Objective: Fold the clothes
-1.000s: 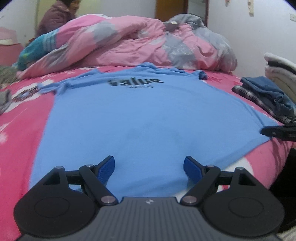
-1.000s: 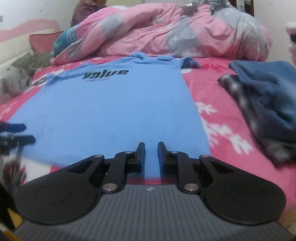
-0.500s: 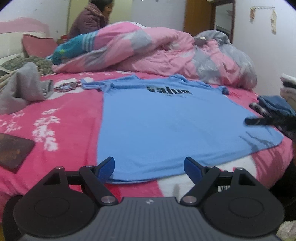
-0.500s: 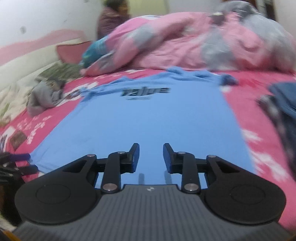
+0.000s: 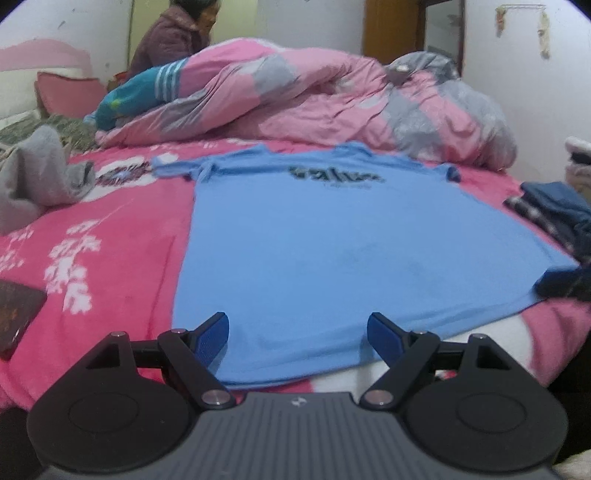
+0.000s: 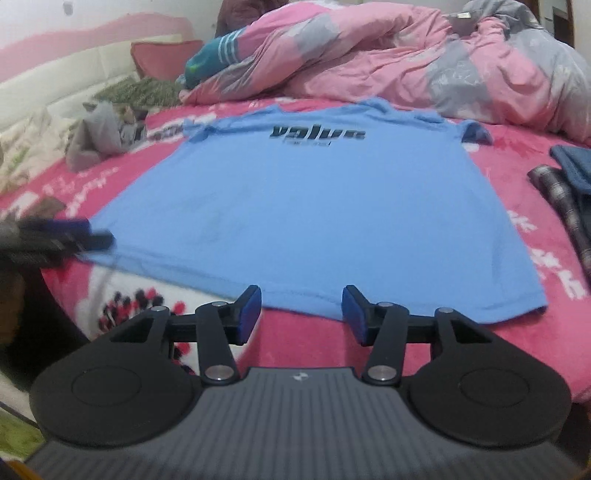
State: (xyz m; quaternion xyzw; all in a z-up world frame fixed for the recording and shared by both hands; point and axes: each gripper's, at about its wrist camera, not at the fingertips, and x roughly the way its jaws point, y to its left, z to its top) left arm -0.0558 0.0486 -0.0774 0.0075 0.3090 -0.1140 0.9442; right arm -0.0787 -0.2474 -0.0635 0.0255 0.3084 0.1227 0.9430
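A light blue T-shirt (image 5: 351,236) with dark lettering lies spread flat on the pink bed, collar far, hem near me. My left gripper (image 5: 297,332) hovers open over the shirt's near left hem, nothing between its blue pads. My right gripper (image 6: 302,312) sits just short of the hem (image 6: 406,306); its jaws are opening and hold nothing. The T-shirt (image 6: 314,206) fills the middle of the right wrist view. The left gripper (image 6: 74,232) shows blurred at that view's left edge, by the shirt's near left corner. The right gripper (image 5: 561,284) shows dark at the left view's right edge.
A bunched pink and grey duvet (image 5: 314,99) lies behind the shirt. A grey garment (image 5: 40,177) lies left; dark blue and plaid clothes (image 6: 569,177) lie right. A dark flat object (image 5: 14,314) rests near the left bed edge. A person (image 5: 173,33) sits at the back.
The right jaws went from almost shut to well apart and drew back off the hem. Both views swung left, bringing the shirt's left side and the grey garment into sight.
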